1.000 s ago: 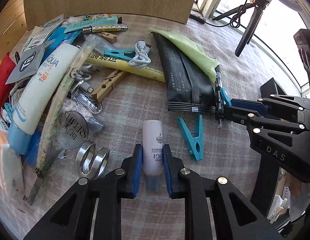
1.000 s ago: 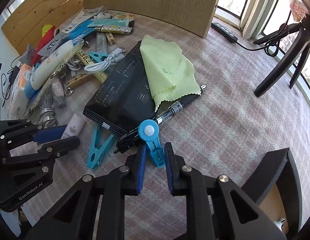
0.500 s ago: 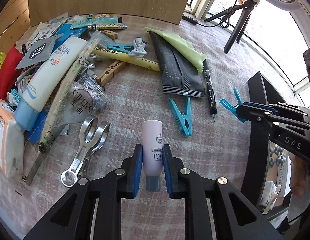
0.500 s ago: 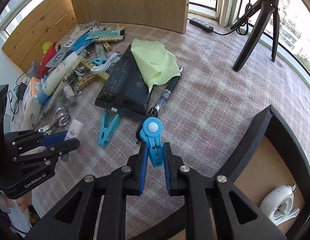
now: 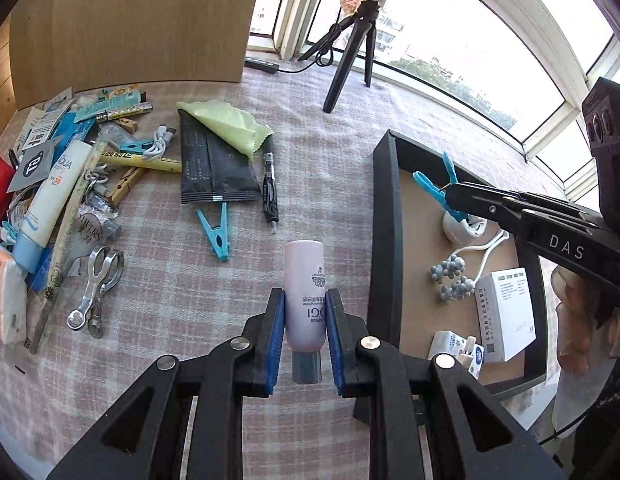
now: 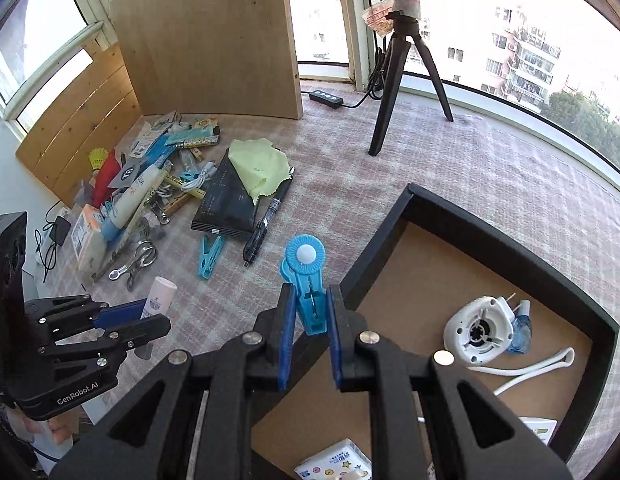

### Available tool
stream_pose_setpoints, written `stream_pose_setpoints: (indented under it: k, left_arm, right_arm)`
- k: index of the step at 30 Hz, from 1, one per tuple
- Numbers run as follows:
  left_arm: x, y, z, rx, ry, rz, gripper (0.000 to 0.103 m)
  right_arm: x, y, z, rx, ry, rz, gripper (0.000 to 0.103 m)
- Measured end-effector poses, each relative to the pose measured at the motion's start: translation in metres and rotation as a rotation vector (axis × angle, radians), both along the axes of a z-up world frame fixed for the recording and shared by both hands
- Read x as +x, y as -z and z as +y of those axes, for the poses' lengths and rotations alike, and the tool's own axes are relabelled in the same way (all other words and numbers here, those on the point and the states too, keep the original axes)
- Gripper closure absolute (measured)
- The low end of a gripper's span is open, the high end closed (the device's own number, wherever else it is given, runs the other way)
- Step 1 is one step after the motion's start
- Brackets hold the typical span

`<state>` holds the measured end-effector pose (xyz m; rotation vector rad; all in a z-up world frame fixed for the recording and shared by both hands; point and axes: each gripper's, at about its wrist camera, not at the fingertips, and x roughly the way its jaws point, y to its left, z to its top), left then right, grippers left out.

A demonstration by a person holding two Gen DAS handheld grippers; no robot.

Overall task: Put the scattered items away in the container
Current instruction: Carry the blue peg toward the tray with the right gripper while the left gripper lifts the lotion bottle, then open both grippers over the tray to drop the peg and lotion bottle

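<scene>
My left gripper (image 5: pixel 305 322) is shut on a small pink tube (image 5: pixel 304 292) and holds it above the checked cloth, just left of the black-rimmed box (image 5: pixel 383 240). My right gripper (image 6: pixel 309 312) is shut on a blue clip with a round flower head (image 6: pixel 306 276), held over the box's near left rim (image 6: pixel 373 252). In the left wrist view the right gripper (image 5: pixel 449 194) and the clip (image 5: pixel 433 188) are over the box. In the right wrist view the left gripper (image 6: pixel 142 316) and the tube (image 6: pixel 160 296) are at the left.
Scattered on the cloth: a teal clothespin (image 5: pixel 214 229), a black pen (image 5: pixel 270 184), a black packet with a green cloth (image 5: pixel 214 160), a metal clamp (image 5: pixel 98 284), a sunscreen tube (image 5: pixel 50 196). The box holds a white device (image 6: pixel 479 330) and small cartons. A tripod (image 6: pixel 403 80) stands behind.
Both grippers have risen and moved right toward the box, each carrying its item. The blue clip has gone from beside the box to over it.
</scene>
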<state>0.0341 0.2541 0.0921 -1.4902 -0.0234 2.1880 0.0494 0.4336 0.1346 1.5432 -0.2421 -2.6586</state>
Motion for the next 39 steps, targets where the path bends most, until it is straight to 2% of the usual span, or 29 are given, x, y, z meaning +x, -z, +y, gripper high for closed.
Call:
stream_pose_setpoints:
  k: [6, 11, 16, 17, 18, 19, 20, 28, 34, 39]
  left_arm:
    - [0.031, -0.012, 0.060, 0.025, 0.137, 0.012, 0.084]
    - [0.061, -0.018, 0.104, 0.020, 0.254, 0.023, 0.084]
    - [0.080, -0.019, 0.132, 0.006, 0.330, 0.028, 0.084]
    - [0.082, -0.018, 0.136, 0.004, 0.341, 0.023, 0.081]
    - [0.083, -0.017, 0.137, 0.003, 0.347, 0.012, 0.067]
    - [0.083, -0.016, 0.136, 0.007, 0.341, 0.009, 0.060]
    - [0.083, -0.016, 0.135, 0.008, 0.330, 0.015, 0.058]
    - [0.064, -0.012, 0.112, -0.027, 0.232, 0.025, 0.059]
    - [0.044, -0.004, 0.086, -0.022, 0.148, -0.006, 0.060]
    - [0.021, 0.005, 0.057, -0.045, 0.040, -0.004, 0.060]
  right_arm:
    - [0.050, -0.010, 0.056, 0.042, 0.161, 0.012, 0.088]
    - [0.084, -0.006, 0.098, 0.060, 0.277, -0.006, 0.088]
    - [0.104, 0.001, 0.125, 0.078, 0.360, -0.027, 0.087]
    - [0.106, 0.002, 0.128, 0.080, 0.372, -0.031, 0.084]
    - [0.107, 0.003, 0.131, 0.080, 0.385, -0.041, 0.071]
    - [0.107, 0.003, 0.134, 0.079, 0.402, -0.047, 0.063]
    - [0.108, 0.003, 0.135, 0.073, 0.413, -0.042, 0.055]
    - [0.091, -0.005, 0.113, 0.077, 0.363, -0.011, 0.054]
    - [0.066, -0.005, 0.089, 0.075, 0.304, -0.009, 0.054]
    - [0.034, -0.008, 0.059, 0.069, 0.224, 0.002, 0.054]
